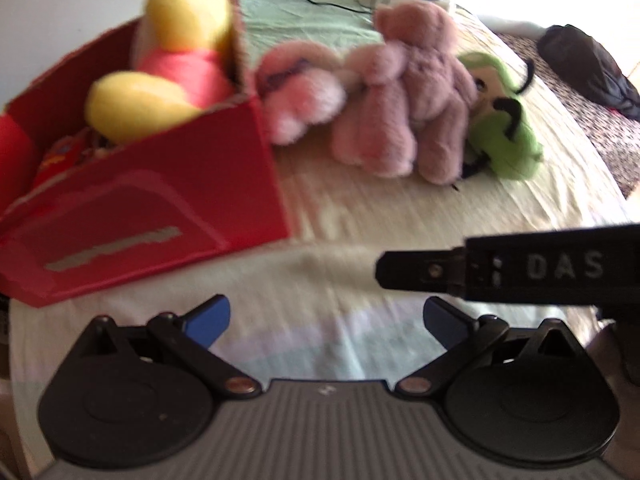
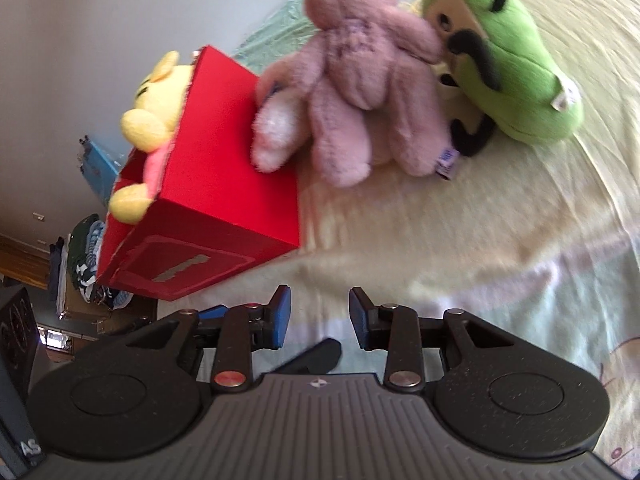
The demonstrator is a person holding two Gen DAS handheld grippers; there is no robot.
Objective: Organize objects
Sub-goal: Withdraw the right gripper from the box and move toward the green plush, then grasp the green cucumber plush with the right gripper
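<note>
in the left wrist view the left gripper [image 1: 326,320] is spread apart and empty above the bed sheet [image 1: 360,232], the yellow bear [image 1: 176,52] sitting in the red box [image 1: 160,200], while in the right wrist view the right gripper [image 2: 320,320] also stands apart, empty, and the pink teddy bear [image 2: 360,80] leans on the green plush [image 2: 508,60] just beside the box.

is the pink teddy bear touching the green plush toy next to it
Touching. The right wrist view shows it plainly: the pink teddy bear's arm presses against the face of the green plush toy, with no bedsheet visible between them.
</note>
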